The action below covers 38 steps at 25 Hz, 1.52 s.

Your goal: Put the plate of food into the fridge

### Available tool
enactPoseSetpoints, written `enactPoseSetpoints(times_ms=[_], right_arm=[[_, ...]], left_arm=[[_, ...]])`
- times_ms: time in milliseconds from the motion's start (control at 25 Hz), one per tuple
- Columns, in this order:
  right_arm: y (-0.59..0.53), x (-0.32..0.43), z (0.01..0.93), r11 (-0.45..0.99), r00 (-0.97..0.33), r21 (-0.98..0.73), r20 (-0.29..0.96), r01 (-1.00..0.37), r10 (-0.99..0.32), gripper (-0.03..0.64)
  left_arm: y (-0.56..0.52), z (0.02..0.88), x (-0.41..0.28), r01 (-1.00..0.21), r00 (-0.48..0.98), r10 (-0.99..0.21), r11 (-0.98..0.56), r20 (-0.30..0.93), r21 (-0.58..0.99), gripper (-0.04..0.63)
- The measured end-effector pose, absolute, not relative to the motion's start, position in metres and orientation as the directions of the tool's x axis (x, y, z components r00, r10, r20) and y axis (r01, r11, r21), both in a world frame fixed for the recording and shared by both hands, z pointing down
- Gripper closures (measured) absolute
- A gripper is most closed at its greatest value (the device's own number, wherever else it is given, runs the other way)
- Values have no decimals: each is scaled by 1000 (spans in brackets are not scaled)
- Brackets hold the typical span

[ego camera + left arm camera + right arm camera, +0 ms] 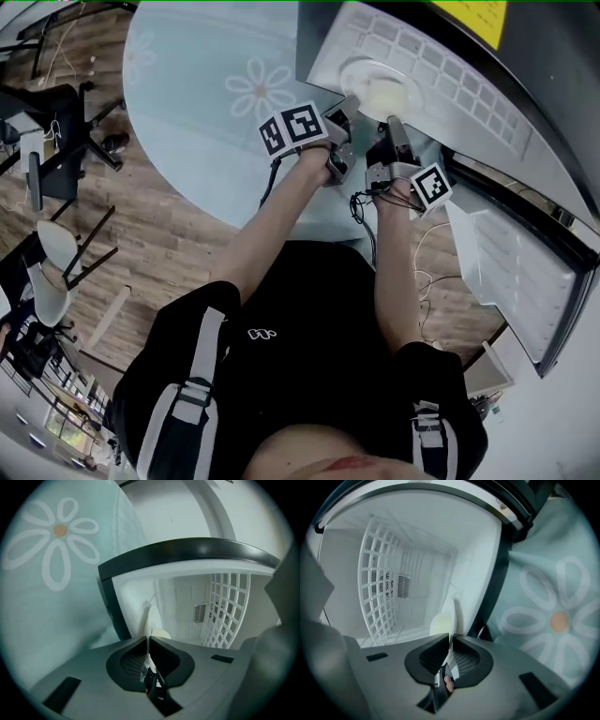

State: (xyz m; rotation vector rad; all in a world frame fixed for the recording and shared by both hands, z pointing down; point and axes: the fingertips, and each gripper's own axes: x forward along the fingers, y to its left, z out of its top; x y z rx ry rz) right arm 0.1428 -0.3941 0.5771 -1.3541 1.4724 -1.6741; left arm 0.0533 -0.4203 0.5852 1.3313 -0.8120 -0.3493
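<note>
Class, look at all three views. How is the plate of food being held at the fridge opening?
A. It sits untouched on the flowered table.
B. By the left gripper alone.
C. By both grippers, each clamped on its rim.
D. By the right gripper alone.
C: the left gripper and the right gripper each have their jaws closed on the thin white rim of the plate.

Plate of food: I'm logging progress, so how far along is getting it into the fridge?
Done: the fridge door stands open and the plate of food is already inside, over the wire shelf. In hand: left claw and right claw both grip its rim. Left: set it down, let go, withdraw, close the door.
</note>
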Motion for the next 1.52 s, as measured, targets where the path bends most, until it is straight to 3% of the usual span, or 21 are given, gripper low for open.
enactPoseSetpoints(times_ms=[240, 440, 640, 720, 840, 960, 1080, 1200, 1320, 1520], right_arm=[[-396, 146, 583, -287, -313, -932, 346, -219, -885, 588], [-388, 161, 576, -294, -259, -912, 370, -287, -893, 572], [-368, 187, 565, -275, -198, -919, 337, -284, -920, 572], [-361, 193, 556, -246, -173, -934, 296, -260, -940, 613], [-353, 191, 526, -148, -174, -963, 190, -225, -966, 614], [-344, 191, 498, -32, -226, -967, 92, -255, -970, 614], [-340, 176, 472, 69, -313, -938, 43, -338, -949, 615], [-337, 160, 446, 132, -335, -820, 76, -556, -939, 615], [-329, 152, 425, 199, -329, -581, 126, -789, -936, 615], [-324, 137, 397, 318, -391, -427, 93, -846, -916, 615]], left_arm=[[-428, 589, 52, -243, 696, -632, 239, 341, 940, 568], [-420, 593, 28, -292, 645, -653, 272, 398, 917, 457], [-404, 589, -1, -219, 590, -710, 318, 384, 923, 492], [-398, 581, -7, -183, 577, -733, 314, 360, 932, 527], [-386, 564, -4, -135, 579, -757, 277, 302, 951, 555], [-370, 538, 9, -125, 600, -768, 184, 222, 975, 603], [-359, 504, 21, -131, 635, -765, 30, 107, 991, 603], [-352, 472, 27, -165, 677, -735, -115, 28, 980, 603], [-340, 450, 32, -243, 705, -709, -242, -1, 939, 603], [-329, 403, 39, -451, 706, -708, -464, -14, 762, 603]])
